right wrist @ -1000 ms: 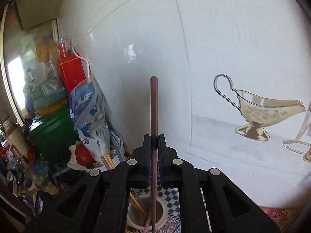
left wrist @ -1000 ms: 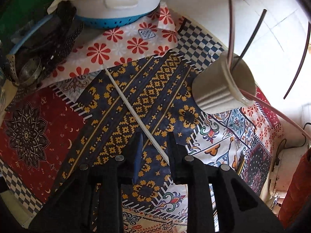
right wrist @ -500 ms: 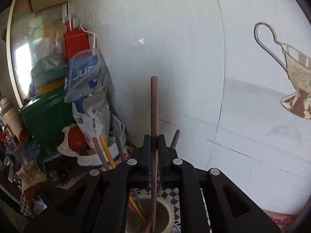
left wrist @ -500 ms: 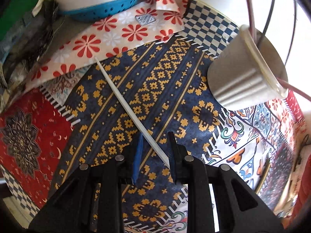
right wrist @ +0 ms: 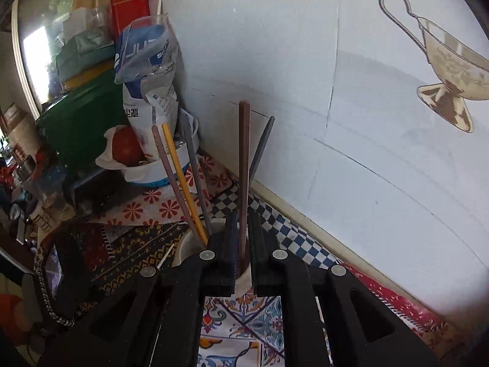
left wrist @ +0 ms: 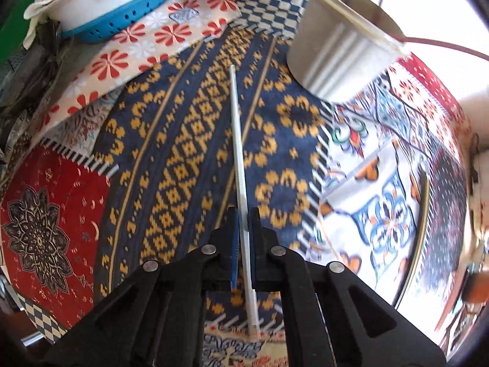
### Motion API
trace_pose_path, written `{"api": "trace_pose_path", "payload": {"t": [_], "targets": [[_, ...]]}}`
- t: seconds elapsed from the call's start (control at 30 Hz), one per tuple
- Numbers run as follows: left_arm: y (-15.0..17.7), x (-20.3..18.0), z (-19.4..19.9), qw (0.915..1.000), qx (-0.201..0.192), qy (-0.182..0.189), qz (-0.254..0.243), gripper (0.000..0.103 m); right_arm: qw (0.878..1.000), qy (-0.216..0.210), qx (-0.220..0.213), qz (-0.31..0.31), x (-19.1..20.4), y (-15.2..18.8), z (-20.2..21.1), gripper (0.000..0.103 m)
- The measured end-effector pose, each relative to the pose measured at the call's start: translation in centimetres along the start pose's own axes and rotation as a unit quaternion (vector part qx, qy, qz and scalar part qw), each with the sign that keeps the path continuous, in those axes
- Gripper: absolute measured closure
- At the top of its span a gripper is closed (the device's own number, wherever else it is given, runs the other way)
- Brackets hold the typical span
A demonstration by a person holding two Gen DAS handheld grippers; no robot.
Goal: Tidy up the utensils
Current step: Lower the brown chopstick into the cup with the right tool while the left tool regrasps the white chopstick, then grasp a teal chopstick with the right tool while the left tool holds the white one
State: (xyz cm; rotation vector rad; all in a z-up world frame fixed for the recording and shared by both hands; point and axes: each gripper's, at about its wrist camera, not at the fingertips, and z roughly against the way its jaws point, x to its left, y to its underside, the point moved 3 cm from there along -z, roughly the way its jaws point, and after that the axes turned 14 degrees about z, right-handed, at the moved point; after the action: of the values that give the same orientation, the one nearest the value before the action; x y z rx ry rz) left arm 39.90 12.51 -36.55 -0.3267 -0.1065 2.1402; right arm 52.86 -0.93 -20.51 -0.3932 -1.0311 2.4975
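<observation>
The white chopstick (left wrist: 237, 153) is lying on the patterned cloth (left wrist: 171, 165), running from about 12 o'clock down to 6 o'clock in the left wrist view, with the metal cup (left wrist: 333, 58) standing at 1 o'clock of it. It is judged to be light, stiff and smooth — likely slippery on the pads, so it is best being taken a little way in from its near end, where the left gripper (left wrist: 243, 223) is being clamped on it now. A second ago those jaws were standing apart beside the stick, which was lying slantwise; now they are being pressed shut on it and it is being seen in line with the fingers.

The brown chopstick (right wrist: 243, 165) is being held upright by the right gripper (right wrist: 242, 232), jaws tight on it, its lower end in the cup (right wrist: 186, 244) — earlier it was being carried higher, against bare wall, with the other sticks (right wrist: 180, 177) barely in sight
</observation>
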Motion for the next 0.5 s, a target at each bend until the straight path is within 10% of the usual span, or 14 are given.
{"api": "trace_pose_path", "payload": {"t": [0.5], "targets": [[7.5, -0.1, 2.2, 0.9986, 0.025, 0.029, -0.037, 0.1, 0.968, 0.035, 0.181, -0.17, 0.3, 16.5, 2.7, 0.086]]}}
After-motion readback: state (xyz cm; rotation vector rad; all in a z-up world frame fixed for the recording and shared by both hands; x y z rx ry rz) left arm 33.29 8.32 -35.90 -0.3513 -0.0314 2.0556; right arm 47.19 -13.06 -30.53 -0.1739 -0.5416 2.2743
